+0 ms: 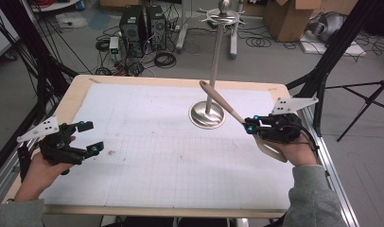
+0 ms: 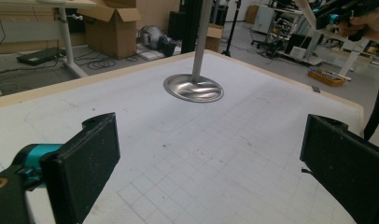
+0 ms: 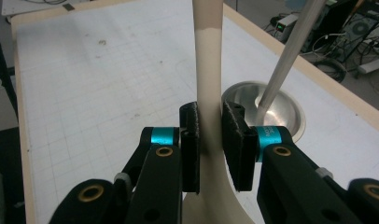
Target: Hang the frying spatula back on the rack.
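Observation:
A beige long-handled utensil [image 1: 224, 104] is held above the table, its handle slanting up and left toward the pole of a metal stand [image 1: 213, 71]. My right gripper [image 1: 249, 124] is shut on it near the wide end, which lies under the hand. In the right gripper view the pads [image 3: 193, 135] press both sides of the utensil [image 3: 210, 70], with the stand's round base [image 3: 283, 109] beyond it. My left gripper [image 1: 93, 137] rests at the table's left, open with nothing between its pads [image 2: 85, 158]; it faces the stand's base [image 2: 193, 88].
A white gridded mat [image 1: 147, 142] covers the wooden table [image 1: 76, 82]. The stand carries a ring of hooks at its top [image 1: 222, 18]. Black frame posts [image 1: 332, 47] flank the table; computers, cables and cardboard boxes lie on the floor behind.

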The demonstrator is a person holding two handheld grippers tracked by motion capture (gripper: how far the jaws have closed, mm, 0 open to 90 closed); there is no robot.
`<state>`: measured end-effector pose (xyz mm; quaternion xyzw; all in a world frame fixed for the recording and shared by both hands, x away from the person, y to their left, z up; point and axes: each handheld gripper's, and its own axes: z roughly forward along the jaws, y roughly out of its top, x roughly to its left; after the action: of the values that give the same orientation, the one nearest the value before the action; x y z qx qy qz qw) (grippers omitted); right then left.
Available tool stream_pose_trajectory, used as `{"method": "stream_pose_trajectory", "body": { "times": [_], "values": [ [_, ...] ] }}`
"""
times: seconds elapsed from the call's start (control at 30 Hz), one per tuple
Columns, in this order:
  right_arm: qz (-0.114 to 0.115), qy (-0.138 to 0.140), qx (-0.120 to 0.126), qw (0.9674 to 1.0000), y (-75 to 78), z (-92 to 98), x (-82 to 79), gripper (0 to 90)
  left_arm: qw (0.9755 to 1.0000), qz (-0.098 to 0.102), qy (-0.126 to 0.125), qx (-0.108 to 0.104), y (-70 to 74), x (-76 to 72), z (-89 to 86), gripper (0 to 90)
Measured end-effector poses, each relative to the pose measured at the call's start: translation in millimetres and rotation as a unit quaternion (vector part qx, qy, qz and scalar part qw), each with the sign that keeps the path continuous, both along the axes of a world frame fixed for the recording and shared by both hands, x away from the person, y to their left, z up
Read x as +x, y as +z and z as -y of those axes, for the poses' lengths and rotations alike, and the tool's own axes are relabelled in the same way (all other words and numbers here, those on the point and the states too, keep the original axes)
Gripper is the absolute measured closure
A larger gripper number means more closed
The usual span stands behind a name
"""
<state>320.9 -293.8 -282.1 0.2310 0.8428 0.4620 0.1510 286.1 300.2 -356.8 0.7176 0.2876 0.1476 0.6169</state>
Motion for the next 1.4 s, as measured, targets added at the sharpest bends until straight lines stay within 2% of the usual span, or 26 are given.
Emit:
{"method": "stream_pose_trajectory", "body": {
  "times": [0.23, 0.5, 0.8, 1.2, 1.4],
  "values": [
    [0.007, -0.007, 0.014, 0.9999, 12.4, 7.4, 2.0, 77.6, 1.0000, 0.000, 0.000, -0.001, -0.3, -0.3, -0.7, 5.2],
    [0.018, -0.017, 0.016, 0.9996, 30.3, 15.8, 5.8, 77.5, 1.0000, 0.002, 0.005, 0.001, -0.7, -1.6, -2.5, 5.2],
    [0.030, -0.017, 0.007, 0.9994, 50.8, 21.4, 9.9, 77.5, 1.0000, 0.000, 0.009, 0.001, -2.2, -3.1, -4.6, 5.2],
    [0.032, -0.032, 0.021, 0.9987, 59.3, 39.2, 18.3, 77.5, 0.9999, -0.003, 0.016, 0.005, -4.2, -6.5, -8.2, 5.3],
    [0.037, -0.029, 0.025, 0.9986, 62.3, 43.7, 20.2, 77.5, 0.9997, -0.011, 0.018, 0.008, -8.0, -7.9, -9.4, 5.3]
  ]
}}
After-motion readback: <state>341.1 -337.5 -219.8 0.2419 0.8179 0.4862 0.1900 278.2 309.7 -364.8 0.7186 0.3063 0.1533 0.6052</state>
